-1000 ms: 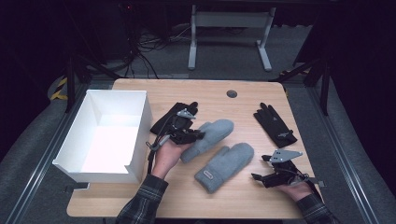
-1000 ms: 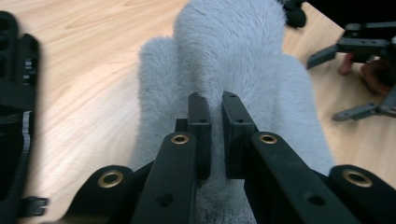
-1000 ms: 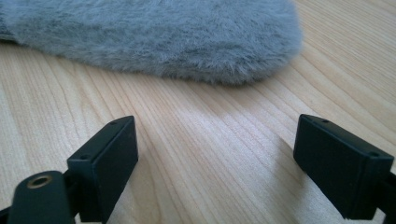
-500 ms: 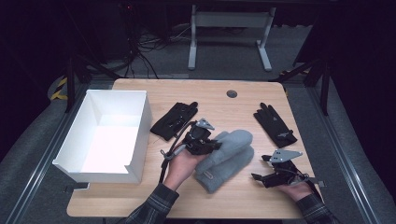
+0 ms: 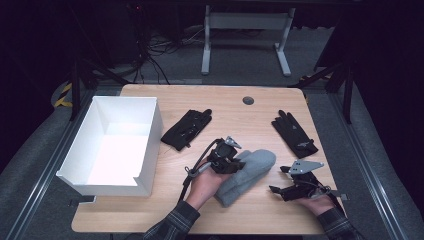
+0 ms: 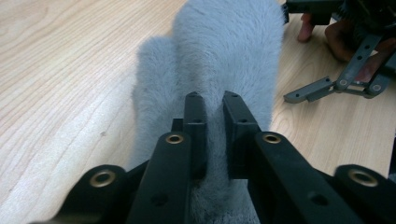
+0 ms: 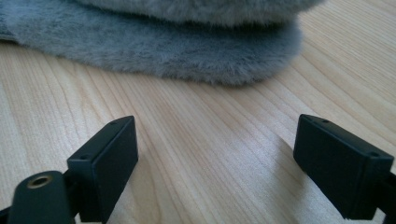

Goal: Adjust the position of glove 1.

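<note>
Left gripper view had the left claw right on the action: its two black jaws stood close together, pinching a ridge of fluffy grey fabric, the top mitten, though they had just been easing apart a touch with the fur between them. That mitten lay stacked on the lower mitten, the pair sitting on the bench between the two hands, right of the white box. By my read, the stacking step was at its close and the let-go was in hand. Over on the right, the right claw rested on the wood with its jaws spread wide, nothing between them, aimed at the edge of the pile. Farther out, one black glove lay near the box and another black glove sat toward the bench's right side. Next, I'd judge, came a clean release without dragging the top one off its mate.
</note>
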The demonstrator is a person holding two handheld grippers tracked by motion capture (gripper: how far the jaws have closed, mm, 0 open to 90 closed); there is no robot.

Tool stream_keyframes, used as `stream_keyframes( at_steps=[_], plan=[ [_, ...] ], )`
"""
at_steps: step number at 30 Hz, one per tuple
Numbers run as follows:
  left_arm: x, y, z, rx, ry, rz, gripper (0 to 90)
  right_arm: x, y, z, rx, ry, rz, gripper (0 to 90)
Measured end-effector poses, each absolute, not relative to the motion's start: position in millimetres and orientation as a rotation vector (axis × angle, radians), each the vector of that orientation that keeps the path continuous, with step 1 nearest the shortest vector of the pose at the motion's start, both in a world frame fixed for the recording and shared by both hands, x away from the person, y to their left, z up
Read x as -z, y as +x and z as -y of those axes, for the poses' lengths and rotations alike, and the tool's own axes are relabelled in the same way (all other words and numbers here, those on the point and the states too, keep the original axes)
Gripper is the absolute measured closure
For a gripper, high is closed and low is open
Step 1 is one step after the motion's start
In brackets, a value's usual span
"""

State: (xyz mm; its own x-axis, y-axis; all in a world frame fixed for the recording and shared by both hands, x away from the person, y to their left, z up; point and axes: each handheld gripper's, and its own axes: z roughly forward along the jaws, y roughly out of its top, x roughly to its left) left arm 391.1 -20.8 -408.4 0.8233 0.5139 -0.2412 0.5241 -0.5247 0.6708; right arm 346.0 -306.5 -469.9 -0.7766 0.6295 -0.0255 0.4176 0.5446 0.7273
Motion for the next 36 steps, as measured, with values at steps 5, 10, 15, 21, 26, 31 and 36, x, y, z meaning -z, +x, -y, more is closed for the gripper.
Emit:
stream_keyframes(
  at_steps=[5,10,15,21,26,31,36],
  plan=[
    [403.2,390.2,19.3,-0.016,2.231,-0.726,59.8,469.9,346.0,306.6,-1.066,0.868,-2.500,14.4],
    [394.6,391.1,11.2,-0.047,2.211,-0.690,51.1,466.5,345.0,307.5,-1.053,0.861,-2.518,23.4],
    [389.5,396.1,-6.5,-0.082,2.192,-0.698,54.2,456.4,340.5,307.3,-1.101,0.841,-2.512,41.6],
    [392.7,400.6,-30.2,-0.114,2.195,-0.748,79.7,443.7,333.2,300.9,-1.220,0.799,-2.554,72.2],
    [408.6,403.5,-53.0,-0.111,2.232,-0.826,90.0,438.8,325.8,280.6,-1.283,0.724,-2.637,88.8],
    [424.1,401.8,-66.5,-0.083,2.250,-0.851,90.0,437.0,325.1,256.4,-1.317,0.655,-2.680,90.0],
    [435.6,400.4,-71.5,-0.058,2.279,-0.870,90.0,434.8,328.3,232.4,-1.353,0.599,-2.701,90.0]
  ],
)
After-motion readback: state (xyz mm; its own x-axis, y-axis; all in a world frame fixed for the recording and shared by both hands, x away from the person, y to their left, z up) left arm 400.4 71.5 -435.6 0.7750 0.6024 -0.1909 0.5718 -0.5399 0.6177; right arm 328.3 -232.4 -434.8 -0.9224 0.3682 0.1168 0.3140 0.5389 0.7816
